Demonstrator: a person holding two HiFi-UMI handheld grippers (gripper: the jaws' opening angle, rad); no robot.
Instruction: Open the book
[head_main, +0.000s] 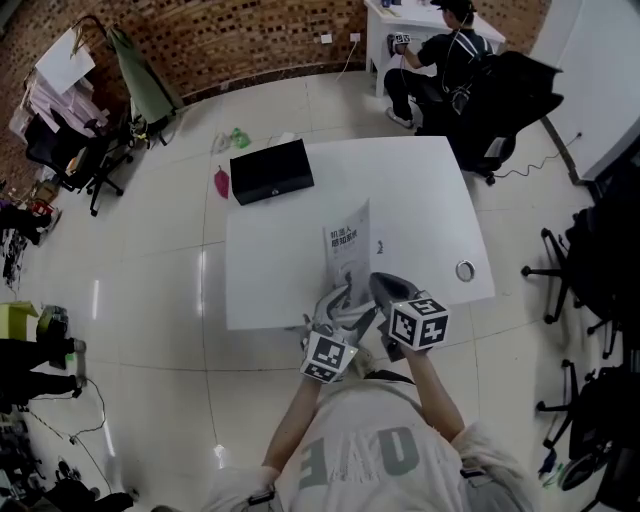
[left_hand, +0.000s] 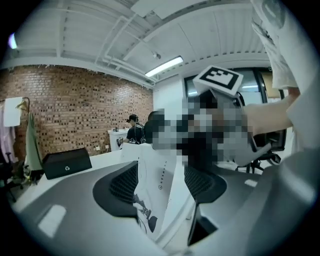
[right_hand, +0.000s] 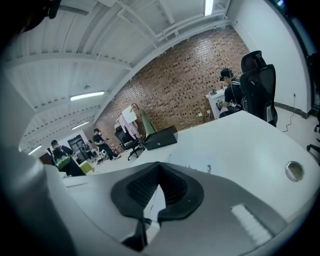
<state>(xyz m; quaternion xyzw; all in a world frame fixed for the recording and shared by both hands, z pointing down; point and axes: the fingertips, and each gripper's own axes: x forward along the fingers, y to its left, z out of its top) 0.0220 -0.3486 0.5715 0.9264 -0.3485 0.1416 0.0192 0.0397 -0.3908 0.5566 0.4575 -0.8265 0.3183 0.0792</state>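
A white book (head_main: 349, 243) is shown on a white table (head_main: 430, 190), its cover raised on edge just ahead of both grippers, near the table's front edge. The left gripper (left_hand: 162, 184) is seen with its jaws spread wide, the book's leaves standing loose between them and not pressed, while the right gripper (right_hand: 157, 186) is closed tight on a thin white sheet of the book. A black box (head_main: 271, 171) is set well beyond the grippers, to their left.

Brick wall (head_main: 230, 40), glossy white floor (head_main: 130, 270), white table (head_main: 420, 190), black office chair (head_main: 505, 100).
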